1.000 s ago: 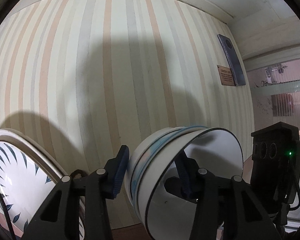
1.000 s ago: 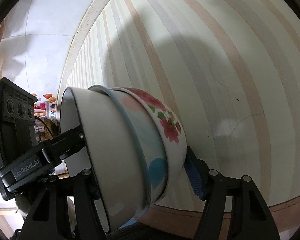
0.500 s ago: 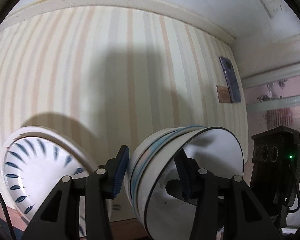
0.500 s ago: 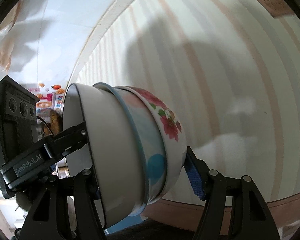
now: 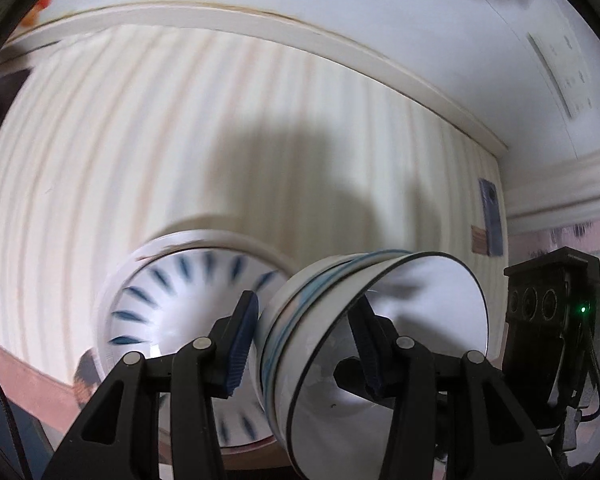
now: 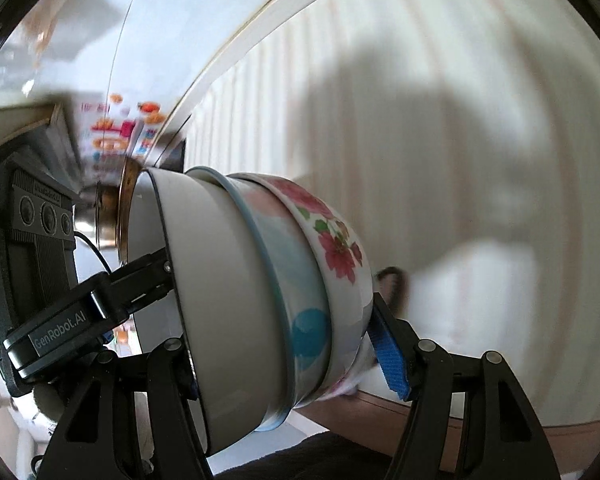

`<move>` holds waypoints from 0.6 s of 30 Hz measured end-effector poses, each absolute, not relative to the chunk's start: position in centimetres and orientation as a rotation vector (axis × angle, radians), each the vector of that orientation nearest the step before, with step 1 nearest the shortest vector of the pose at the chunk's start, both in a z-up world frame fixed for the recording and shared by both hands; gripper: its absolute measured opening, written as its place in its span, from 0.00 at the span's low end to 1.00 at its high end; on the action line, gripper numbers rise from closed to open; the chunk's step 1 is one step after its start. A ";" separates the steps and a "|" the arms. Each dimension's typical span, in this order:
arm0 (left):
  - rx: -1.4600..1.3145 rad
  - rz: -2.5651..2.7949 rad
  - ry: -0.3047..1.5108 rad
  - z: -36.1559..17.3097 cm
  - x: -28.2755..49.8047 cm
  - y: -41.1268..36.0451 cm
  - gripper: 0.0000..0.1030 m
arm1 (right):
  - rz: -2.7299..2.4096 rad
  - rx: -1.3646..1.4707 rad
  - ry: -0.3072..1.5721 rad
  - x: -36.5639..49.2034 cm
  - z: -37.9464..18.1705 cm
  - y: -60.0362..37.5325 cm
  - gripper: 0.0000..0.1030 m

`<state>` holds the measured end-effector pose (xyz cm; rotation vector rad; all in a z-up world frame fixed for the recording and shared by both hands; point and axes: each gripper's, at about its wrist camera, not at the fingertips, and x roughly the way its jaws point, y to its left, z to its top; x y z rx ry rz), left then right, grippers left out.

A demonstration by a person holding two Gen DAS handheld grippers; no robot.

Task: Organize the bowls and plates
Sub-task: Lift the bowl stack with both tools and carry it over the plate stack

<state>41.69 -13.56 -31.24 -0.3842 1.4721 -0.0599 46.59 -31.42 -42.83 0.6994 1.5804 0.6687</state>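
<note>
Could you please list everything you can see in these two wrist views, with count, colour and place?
stack of bowls: three nested, white with black rim, pale with blue rim, white with pink flowers; held on its side between both grippers.
plate: one, white with dark blue leaf marks; on the striped tablecloth, behind the left fingers.
striped tablecloth: one, cream with beige and grey stripes; over the table.
phone: one, dark blue-grey; far right of the cloth.
small card: one, brown; beside the phone.
left hand-held gripper: black, blue pads; shut on the stack's wall.
right hand-held gripper: black, blue pads; shut across the stack.
</note>
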 end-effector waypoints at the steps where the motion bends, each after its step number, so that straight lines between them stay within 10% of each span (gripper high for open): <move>1: -0.393 -0.044 1.468 -31.2 41.4 -12.8 0.42 | 0.687 0.689 1.588 46.5 -42.9 -30.4 0.66; 18: -0.484 0.125 1.461 -34.0 38.9 -5.8 0.41 | 0.797 0.541 1.661 45.7 -45.4 -20.4 0.67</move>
